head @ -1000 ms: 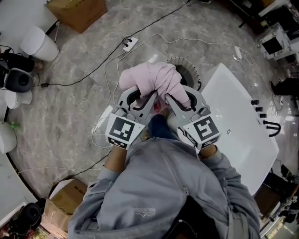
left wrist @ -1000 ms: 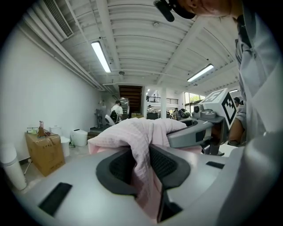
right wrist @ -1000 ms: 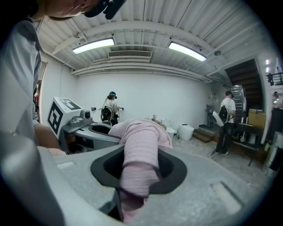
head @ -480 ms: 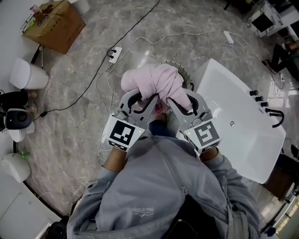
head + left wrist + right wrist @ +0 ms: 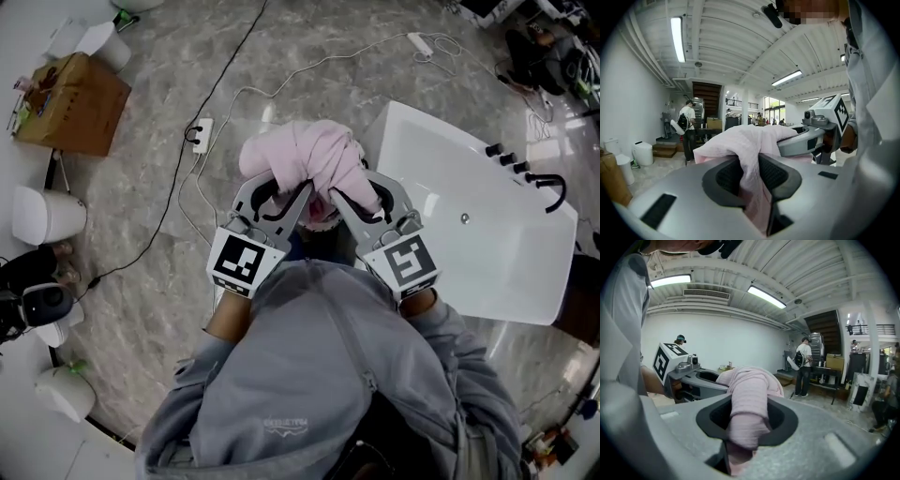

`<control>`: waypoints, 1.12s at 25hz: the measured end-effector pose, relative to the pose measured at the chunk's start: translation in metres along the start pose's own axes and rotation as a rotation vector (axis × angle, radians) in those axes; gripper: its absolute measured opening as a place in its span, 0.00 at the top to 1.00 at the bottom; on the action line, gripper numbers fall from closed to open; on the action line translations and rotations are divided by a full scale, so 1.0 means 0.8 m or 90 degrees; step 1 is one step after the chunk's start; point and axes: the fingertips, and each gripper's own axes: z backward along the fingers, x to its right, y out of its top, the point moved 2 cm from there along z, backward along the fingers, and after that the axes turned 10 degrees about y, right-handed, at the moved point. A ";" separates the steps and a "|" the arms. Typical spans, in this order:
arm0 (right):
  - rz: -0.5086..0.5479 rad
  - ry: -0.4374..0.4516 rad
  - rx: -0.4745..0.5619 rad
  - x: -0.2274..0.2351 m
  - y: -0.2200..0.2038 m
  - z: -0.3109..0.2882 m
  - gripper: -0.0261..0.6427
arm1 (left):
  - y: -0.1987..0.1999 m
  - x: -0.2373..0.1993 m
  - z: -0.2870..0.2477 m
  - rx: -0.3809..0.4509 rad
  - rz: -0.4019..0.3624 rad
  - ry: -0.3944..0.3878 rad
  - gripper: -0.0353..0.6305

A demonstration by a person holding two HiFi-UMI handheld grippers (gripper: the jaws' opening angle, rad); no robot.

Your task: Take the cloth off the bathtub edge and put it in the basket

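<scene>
While left gripper (image 5: 275, 194), right gripper (image 5: 359, 194) clamp pink cloth (image 5: 305, 155): marble floor (image 5: 141, 206), white bathtub (image 5: 487, 248) below.

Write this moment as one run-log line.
cloth: bunched, lifted | left gripper: shut on cloth | right gripper: shut on cloth | bathtub: to the right, cloth off it | basket: not seen

One pink cloth (image 5: 309, 155). Two tools: left tool (image 5: 277, 187), right tool (image 5: 361, 192). One white bathtub (image 5: 469, 253), one black faucet (image 5: 553, 187). One cardboard box (image 5: 70, 103). Two power strips: nearer strip (image 5: 199, 133), farther strip (image 5: 419, 42).
</scene>
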 end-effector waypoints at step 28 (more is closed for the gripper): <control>-0.162 -0.159 -0.090 0.121 -0.171 -0.075 0.78 | -0.165 -0.030 -0.169 -0.157 -0.008 -0.231 0.80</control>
